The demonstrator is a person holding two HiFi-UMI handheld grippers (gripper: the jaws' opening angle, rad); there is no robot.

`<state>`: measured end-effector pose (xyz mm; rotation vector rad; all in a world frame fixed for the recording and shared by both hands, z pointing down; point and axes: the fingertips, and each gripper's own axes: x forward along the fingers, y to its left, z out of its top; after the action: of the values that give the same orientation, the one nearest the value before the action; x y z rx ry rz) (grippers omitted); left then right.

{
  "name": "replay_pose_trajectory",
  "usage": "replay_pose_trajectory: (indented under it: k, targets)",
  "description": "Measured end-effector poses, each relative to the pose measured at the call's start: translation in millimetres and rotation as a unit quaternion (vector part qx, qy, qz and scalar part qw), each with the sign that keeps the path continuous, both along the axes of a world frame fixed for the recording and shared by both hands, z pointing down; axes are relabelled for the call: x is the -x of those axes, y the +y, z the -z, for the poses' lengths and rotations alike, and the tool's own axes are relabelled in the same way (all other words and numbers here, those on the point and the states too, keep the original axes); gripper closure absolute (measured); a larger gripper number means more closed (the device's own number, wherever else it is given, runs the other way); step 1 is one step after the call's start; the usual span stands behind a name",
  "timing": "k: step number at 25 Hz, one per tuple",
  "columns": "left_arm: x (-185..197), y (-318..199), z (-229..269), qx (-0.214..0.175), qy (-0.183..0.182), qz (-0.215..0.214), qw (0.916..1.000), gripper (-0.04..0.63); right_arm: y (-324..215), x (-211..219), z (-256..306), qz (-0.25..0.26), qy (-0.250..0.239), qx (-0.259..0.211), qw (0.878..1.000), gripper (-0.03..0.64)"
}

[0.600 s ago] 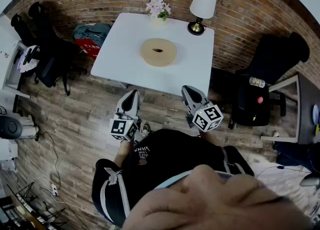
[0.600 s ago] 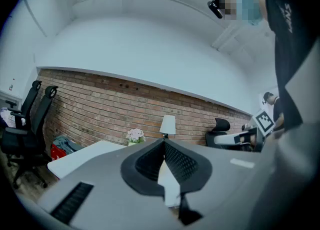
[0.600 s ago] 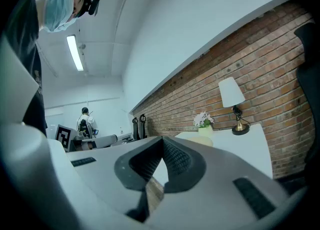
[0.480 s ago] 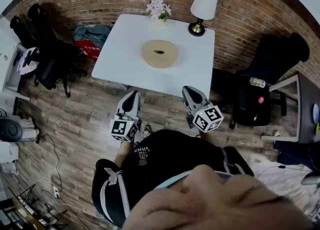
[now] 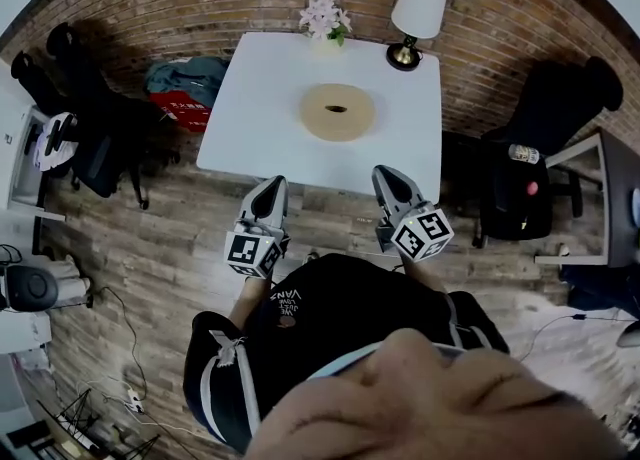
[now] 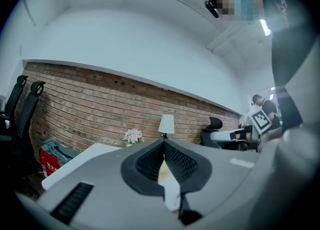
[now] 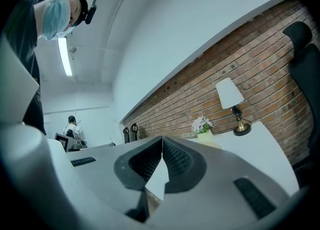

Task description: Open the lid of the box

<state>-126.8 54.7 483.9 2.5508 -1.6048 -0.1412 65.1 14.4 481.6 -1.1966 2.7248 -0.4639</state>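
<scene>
A round tan box (image 5: 338,112) with a small dark knob on its lid sits near the middle of the white table (image 5: 260,128). My left gripper (image 5: 273,188) is shut with nothing in it, held level over the floor just short of the table's near edge. To its right my right gripper (image 5: 385,177) is also shut and empty, at the same edge. In the left gripper view the jaws (image 6: 163,144) meet at their tips, and a sliver of the box shows behind them. The right gripper view shows its jaws (image 7: 161,141) closed the same way.
A flower pot (image 5: 325,20) and a white lamp (image 5: 416,13) stand at the table's far edge by the brick wall. Black office chairs (image 5: 90,118) stand to the left, another chair (image 5: 545,118) and a desk (image 5: 600,198) to the right. A red bag (image 5: 180,108) lies on the floor.
The view has shifted slightly; the table and box now sit a little lower and to the right in the head view. Both grippers stay shut and level.
</scene>
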Motion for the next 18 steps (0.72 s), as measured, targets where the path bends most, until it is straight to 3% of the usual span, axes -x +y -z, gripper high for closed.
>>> replay_pose_trajectory:
  k: [11, 18]
  targets:
    - [54, -17, -14, 0.005, -0.021, -0.052, 0.9984, 0.584, -7, 35, -15, -0.056, -0.004, 0.015, 0.998, 0.612]
    - [47, -51, -18, 0.009, -0.016, -0.054, 0.9984, 0.584, -35, 23, -17, -0.066, -0.002, 0.018, 0.998, 0.612]
